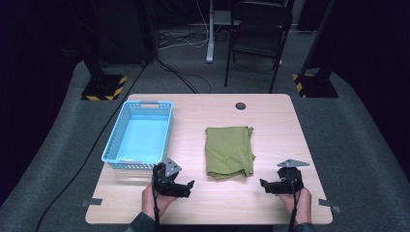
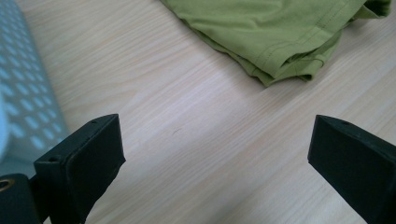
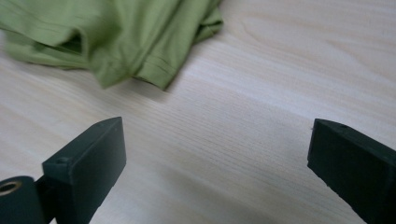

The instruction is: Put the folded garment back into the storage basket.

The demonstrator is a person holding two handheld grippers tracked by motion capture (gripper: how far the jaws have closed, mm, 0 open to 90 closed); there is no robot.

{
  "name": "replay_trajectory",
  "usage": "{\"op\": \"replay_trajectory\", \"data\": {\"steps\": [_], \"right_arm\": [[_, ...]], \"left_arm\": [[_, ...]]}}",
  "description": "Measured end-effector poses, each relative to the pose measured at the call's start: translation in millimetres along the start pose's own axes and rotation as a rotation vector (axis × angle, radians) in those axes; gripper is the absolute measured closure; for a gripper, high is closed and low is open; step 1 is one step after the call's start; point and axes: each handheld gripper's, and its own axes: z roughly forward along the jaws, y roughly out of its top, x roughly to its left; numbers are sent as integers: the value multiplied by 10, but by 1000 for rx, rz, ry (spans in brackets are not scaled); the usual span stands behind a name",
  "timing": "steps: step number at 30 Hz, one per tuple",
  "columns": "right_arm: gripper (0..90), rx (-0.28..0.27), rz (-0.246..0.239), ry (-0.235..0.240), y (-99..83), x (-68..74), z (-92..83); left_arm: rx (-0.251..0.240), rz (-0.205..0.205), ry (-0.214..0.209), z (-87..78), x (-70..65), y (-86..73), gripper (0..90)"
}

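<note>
While both claws gape, green cloth (image 1: 228, 151) lies between

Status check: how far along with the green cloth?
Done: green cloth lies folded on the table. In hand: nothing; left gripper and right gripper are open, either side of it. Left: probably grasp it; blue basket is empty.

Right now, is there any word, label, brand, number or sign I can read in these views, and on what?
None: no readable text.
Folded green garment: stitched hems, no print or tag.
Blue plastic basket: plain mesh walls, no label.
Wooden table: bare grain, no markings.
Left gripper and right gripper: black, unmarked.
Yellow-and-black hazard stripes on the stand bases: pattern, no lettering.
</note>
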Motion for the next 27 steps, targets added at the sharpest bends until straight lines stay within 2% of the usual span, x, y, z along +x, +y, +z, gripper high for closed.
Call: {"op": "replay_trajectory", "data": {"steps": [3,4,6,9,19,27], "right_arm": [[45,-12,-7,6,-3,-24,-63],[49,-25,2,12,-21,-60,-108],[49,-27,12,14,-33,-80,-118],[46,-30,24,1,-51,-129,-144],[39,-24,11,-14,-41,-112,-132],[41,-14,-21,-24,2,-63,-87]], "left_arm": [[3,-22,-7,-93,82,-56,33],[-3,-40,-17,-156,146,-98,32],[-7,-54,-23,-183,174,-117,29],[-19,-76,-7,-229,249,-148,17],[-4,-64,7,-167,280,-141,9],[-7,-29,16,-59,283,-57,12]]}}
